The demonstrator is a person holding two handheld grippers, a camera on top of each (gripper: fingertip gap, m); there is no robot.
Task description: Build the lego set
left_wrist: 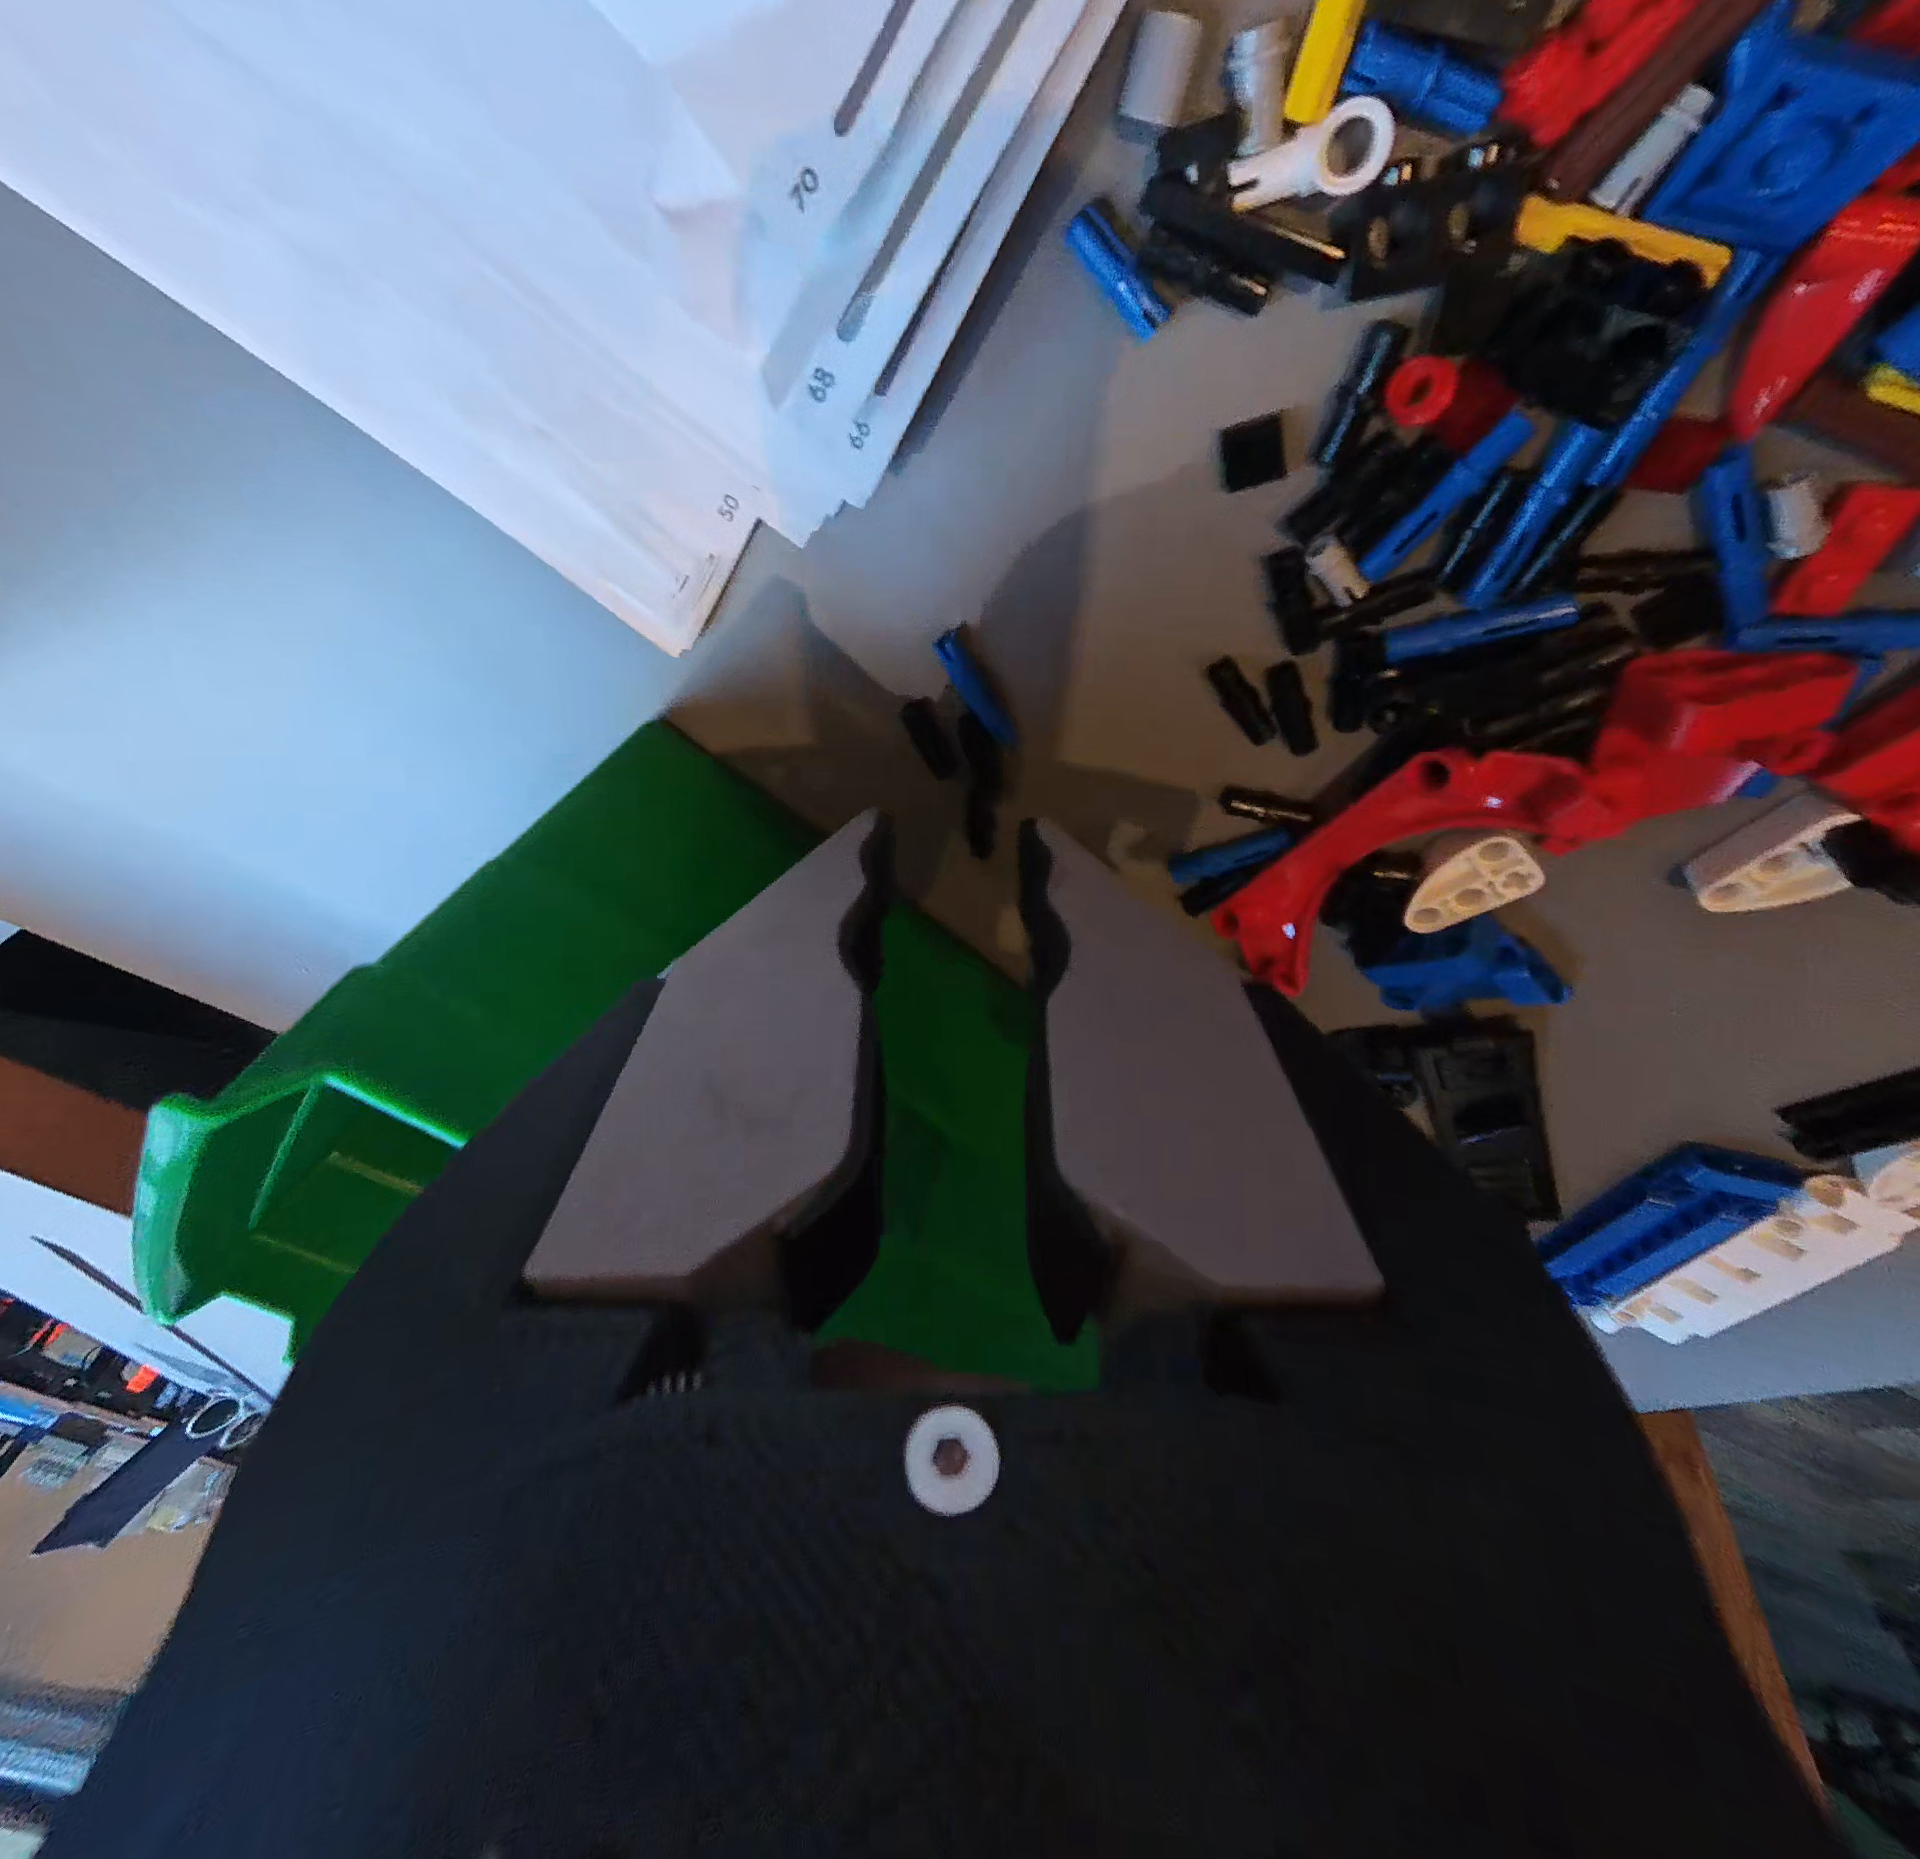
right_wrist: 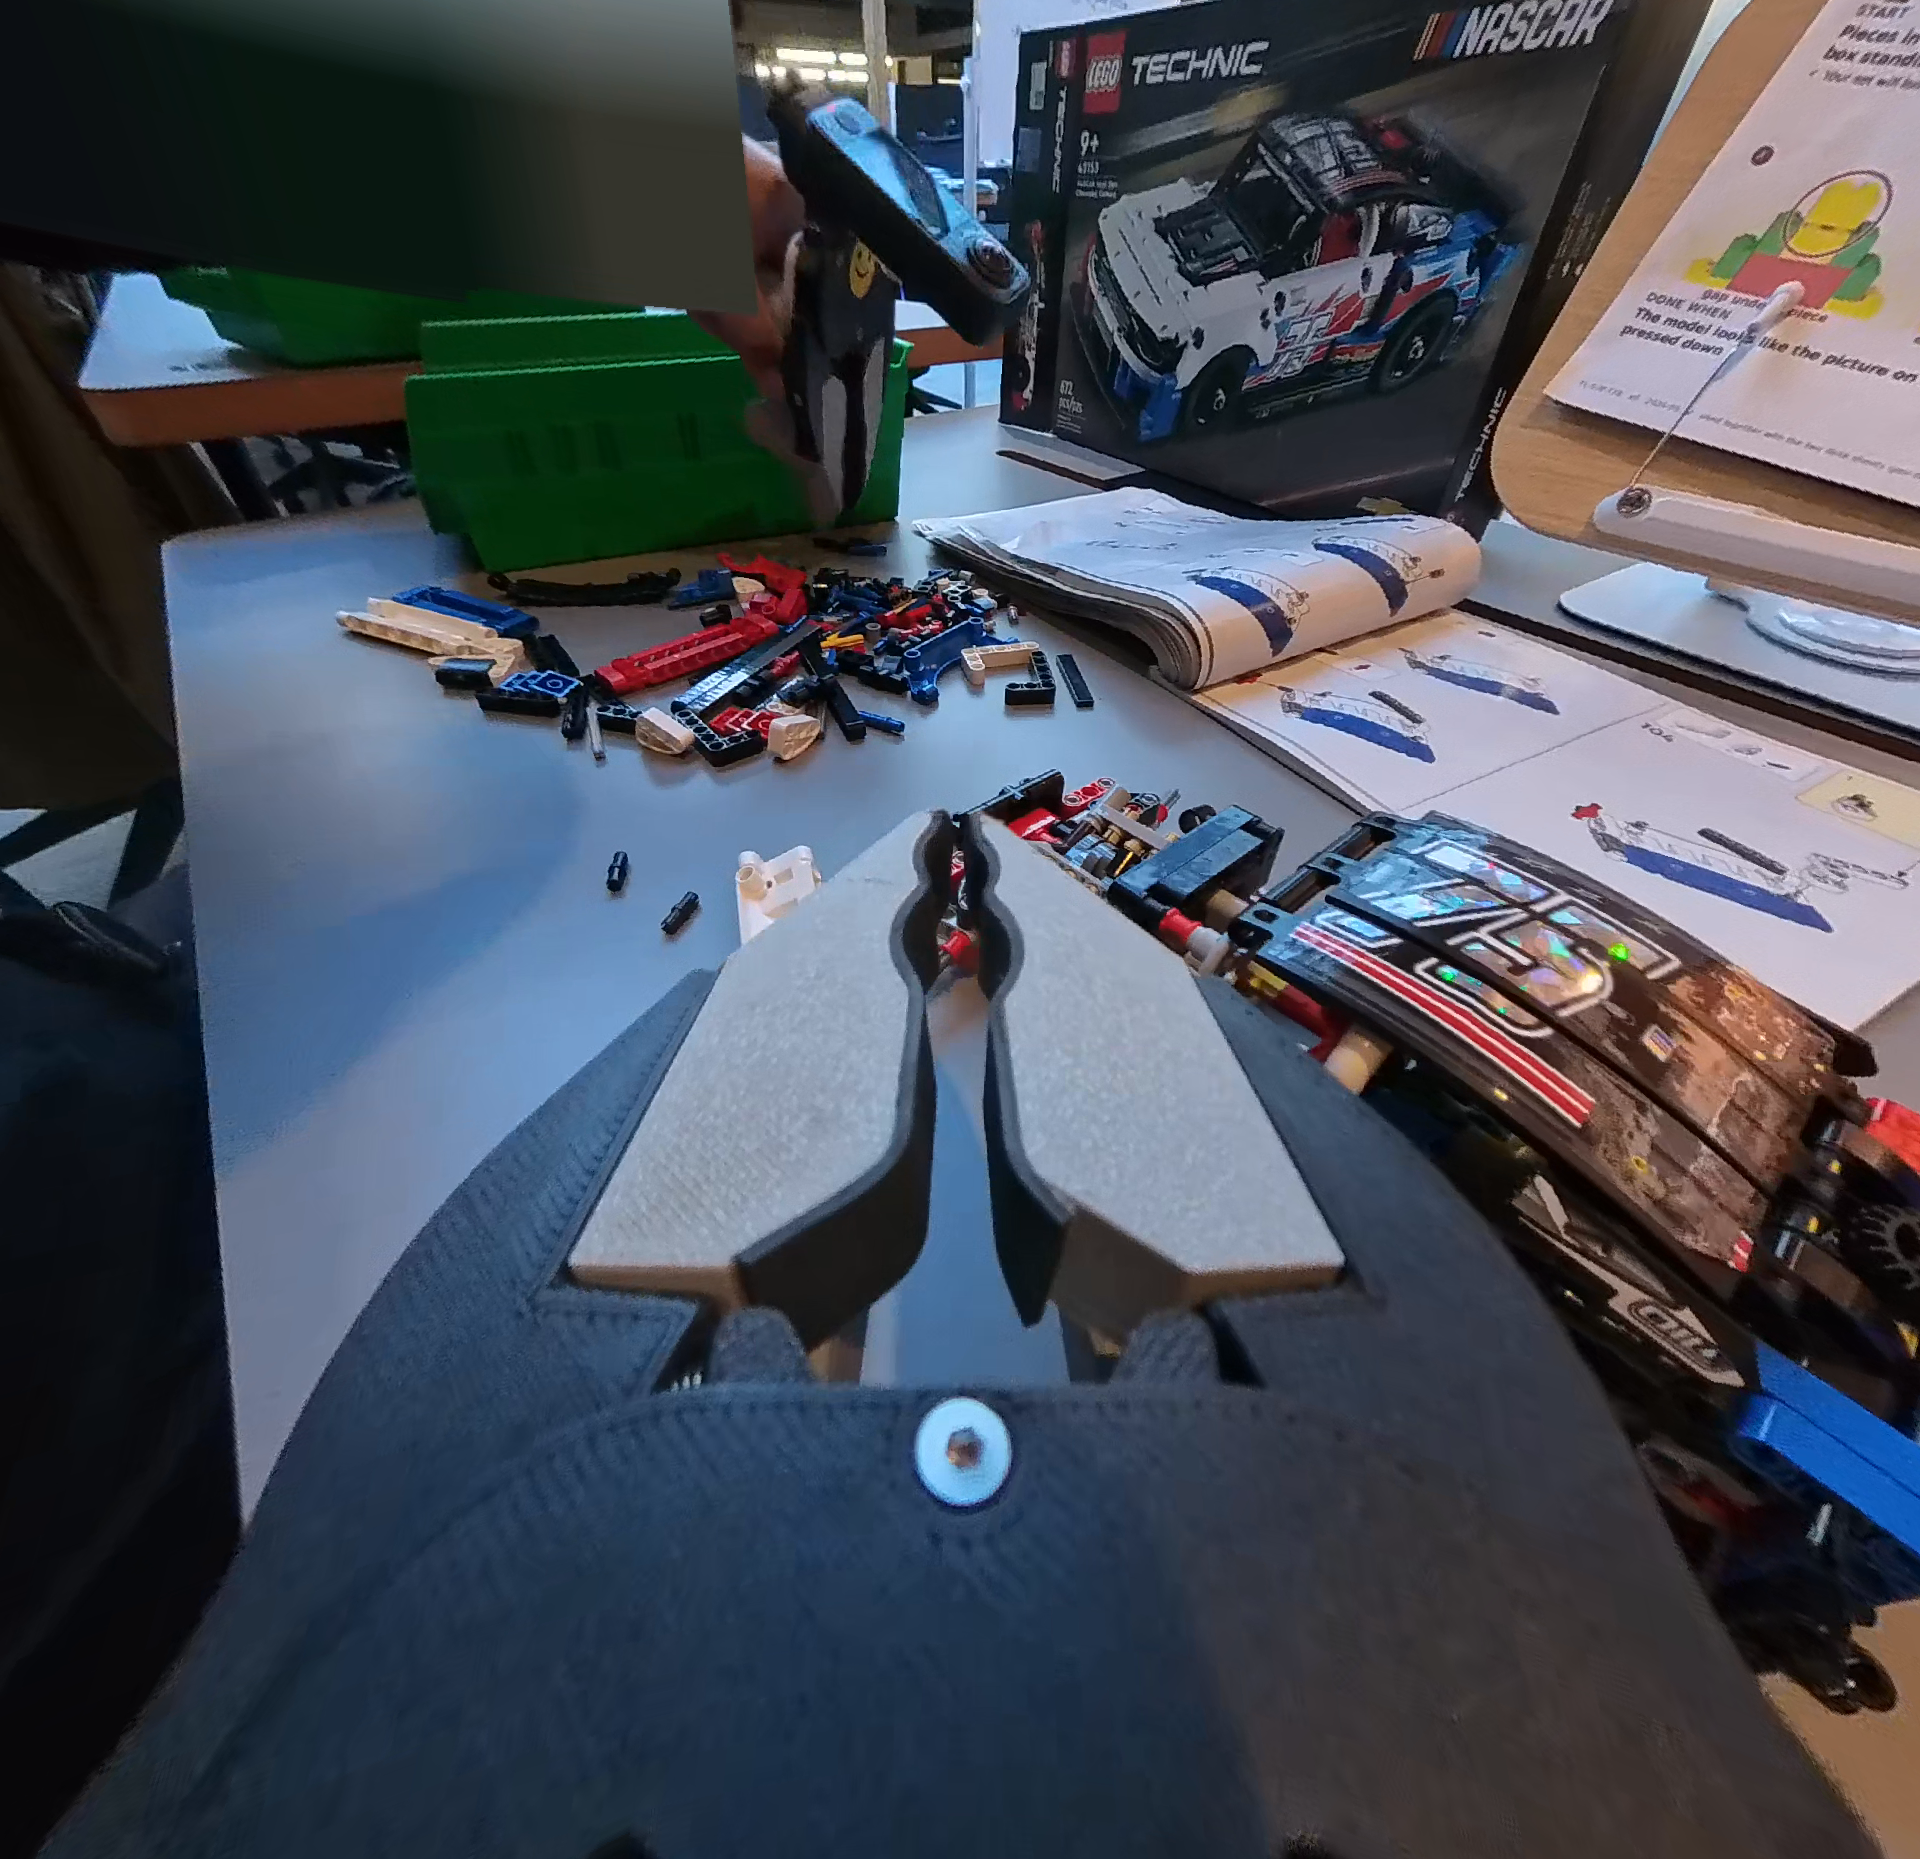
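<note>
While hovering open over small black pins (left_wrist: 951, 744) beside the loose-piece pile (left_wrist: 1558, 510), left hand-held gripper (left_wrist: 951, 853) is selecting; right hand-held gripper (right_wrist: 961, 843) is sitting closed, apparently empty, against the part-built car (right_wrist: 1507, 1030) on the tabletop (right_wrist: 416, 926). Next: precise pin pickup.

Black printed gripper (right_wrist: 961, 853) body, grey fingers (right_wrist: 769, 1092), white-washered screw (right_wrist: 962, 1451).

Red, blue, black and white loose pieces (right_wrist: 727, 656) on a grey table (right_wrist: 416, 874); green bin (right_wrist: 623, 448); black car roof (right_wrist: 1538, 1009) striped red and white.
</note>
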